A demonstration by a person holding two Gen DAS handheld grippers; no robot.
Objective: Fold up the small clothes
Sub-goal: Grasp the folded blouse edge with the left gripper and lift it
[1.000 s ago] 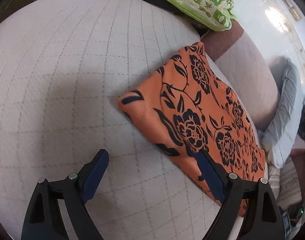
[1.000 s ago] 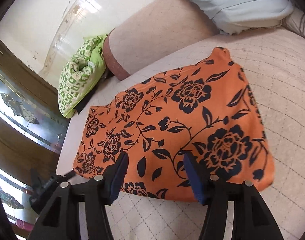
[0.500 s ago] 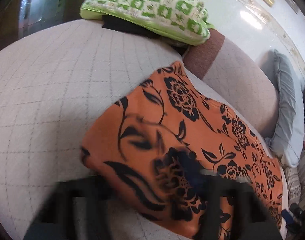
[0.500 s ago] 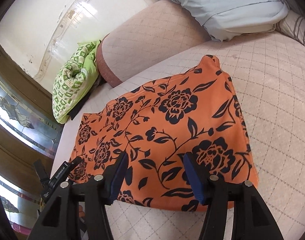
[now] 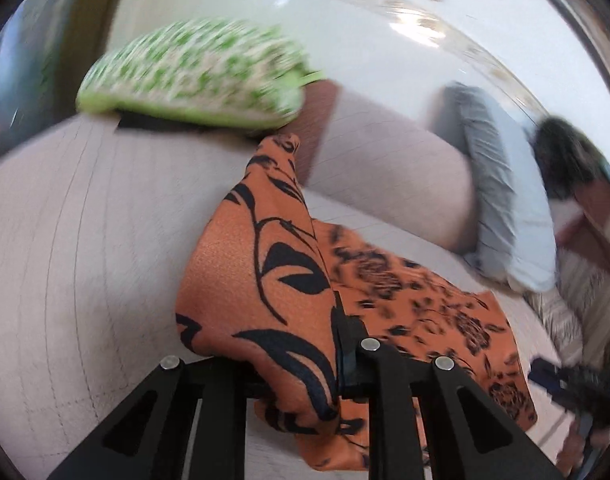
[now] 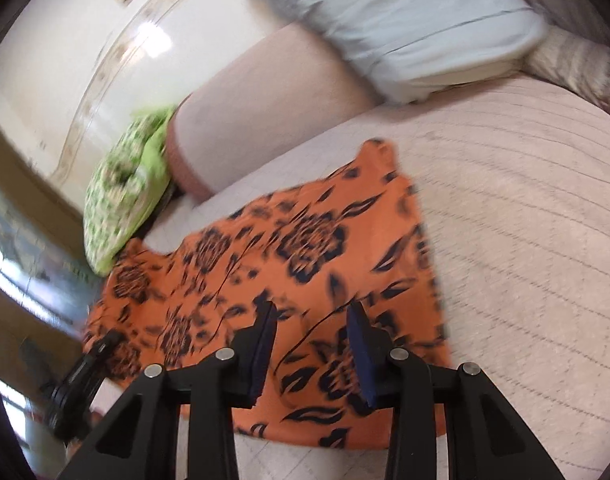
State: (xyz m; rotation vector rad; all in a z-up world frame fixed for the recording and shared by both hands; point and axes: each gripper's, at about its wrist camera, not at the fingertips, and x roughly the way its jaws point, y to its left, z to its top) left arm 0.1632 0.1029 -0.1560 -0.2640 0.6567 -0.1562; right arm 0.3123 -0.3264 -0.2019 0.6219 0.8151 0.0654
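An orange garment with black flowers (image 6: 305,256) lies on the quilted beige bed (image 6: 525,248). In the left wrist view my left gripper (image 5: 337,352) is shut on the garment's near corner (image 5: 265,280) and holds it lifted, so the cloth stands up in a fold. In the right wrist view my right gripper (image 6: 311,344) is partly open, its blue pads (image 6: 265,344) astride the garment's near edge, with cloth between them. The left gripper (image 6: 85,368) shows at the garment's far left corner in that view.
A green patterned pillow (image 5: 193,76) lies at the head of the bed beside a beige bolster (image 5: 385,176). A pale blue pillow (image 6: 405,24) lies on the bolster. The right gripper (image 5: 577,384) shows at the right edge of the left wrist view.
My left gripper moved onto the garment's corner, closed on it and lifted it. My right gripper moved forward over the near edge and its jaws narrowed.
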